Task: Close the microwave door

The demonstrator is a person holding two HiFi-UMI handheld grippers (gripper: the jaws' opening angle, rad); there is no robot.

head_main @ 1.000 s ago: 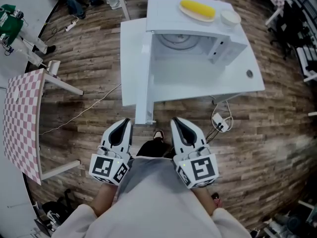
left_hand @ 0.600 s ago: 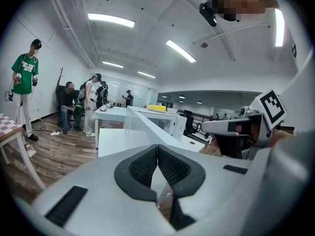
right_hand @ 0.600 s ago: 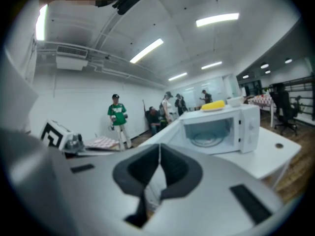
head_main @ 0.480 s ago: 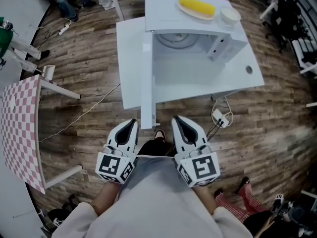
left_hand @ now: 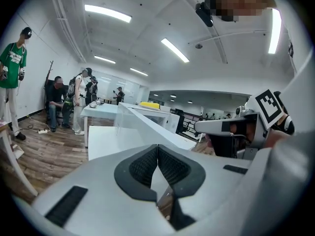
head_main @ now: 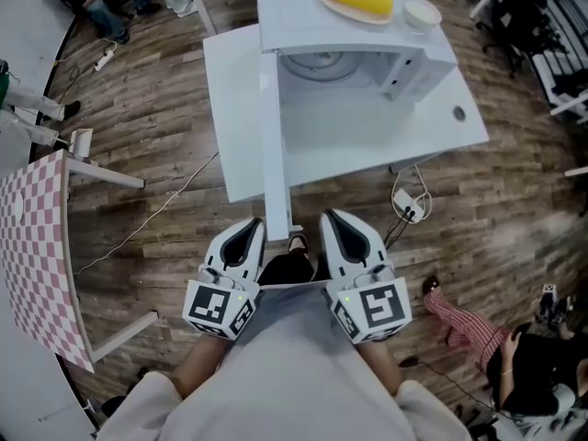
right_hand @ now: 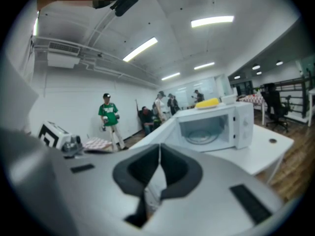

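A white microwave [head_main: 349, 53] stands on a white table [head_main: 441, 136], its cavity and glass turntable showing. Its door [head_main: 271, 145] hangs fully open on the left, the edge pointing toward me. On its top lie a yellow corn cob on a plate [head_main: 358, 0] and a small white bowl [head_main: 422, 12]. My left gripper [head_main: 252, 226] is shut and empty, just short of the door's near edge. The right gripper [head_main: 329, 217] is shut and empty too, right of that edge. The right gripper view shows the microwave [right_hand: 216, 127]; the left gripper view looks along the door [left_hand: 142, 124].
A cable and power strip [head_main: 409, 208] lie on the wood floor below the table's front edge. A pink checkered table [head_main: 37, 246] stands at the left. A person's red-checked leg [head_main: 459, 324] is at the lower right. Other people stand far off [right_hand: 109, 119].
The table and microwave have come closer in the view, and both grippers have drawn nearer the door's near edge. A red-checked leg has come in at the lower right.
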